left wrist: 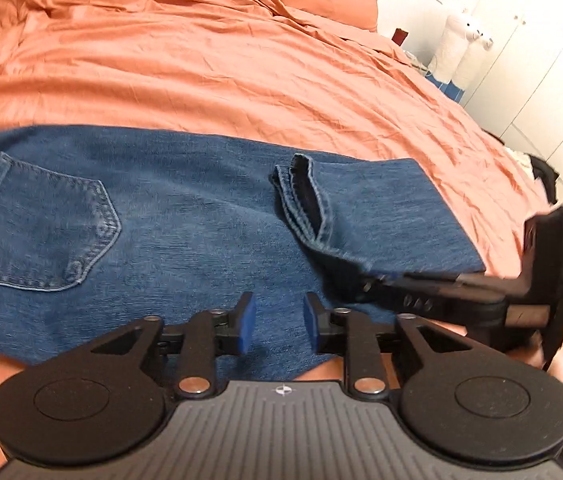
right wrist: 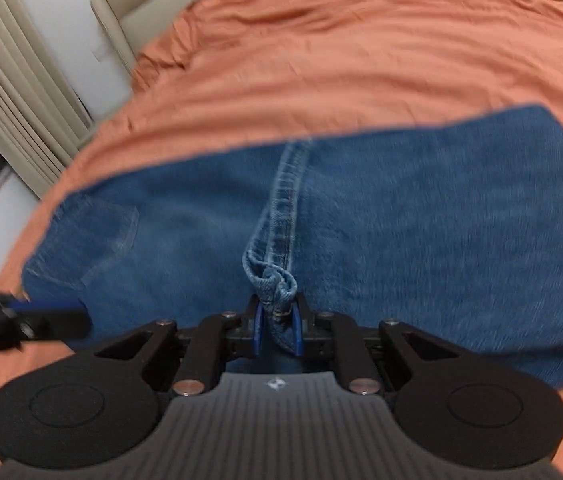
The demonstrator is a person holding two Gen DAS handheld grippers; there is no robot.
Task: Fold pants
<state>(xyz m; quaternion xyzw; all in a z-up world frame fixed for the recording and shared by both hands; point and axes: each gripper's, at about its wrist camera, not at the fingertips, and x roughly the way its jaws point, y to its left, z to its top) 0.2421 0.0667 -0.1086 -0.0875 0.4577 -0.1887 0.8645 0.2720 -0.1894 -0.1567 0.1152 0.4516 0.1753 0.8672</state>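
Blue jeans (left wrist: 185, 216) lie on a wrinkled orange bedspread (left wrist: 201, 64) beside white cabinets (left wrist: 529, 52).

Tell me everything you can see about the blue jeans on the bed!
The jeans are blue denim with lighter stitching. They lie flat on the orange bedsheet, back pocket facing up. The leg part is folded over, so the hemmed cuffs lie on the middle of the jeans. The right gripper is shut on the cuff hem, bunching it between its blue pads. The left gripper is open above the near edge, holding nothing.
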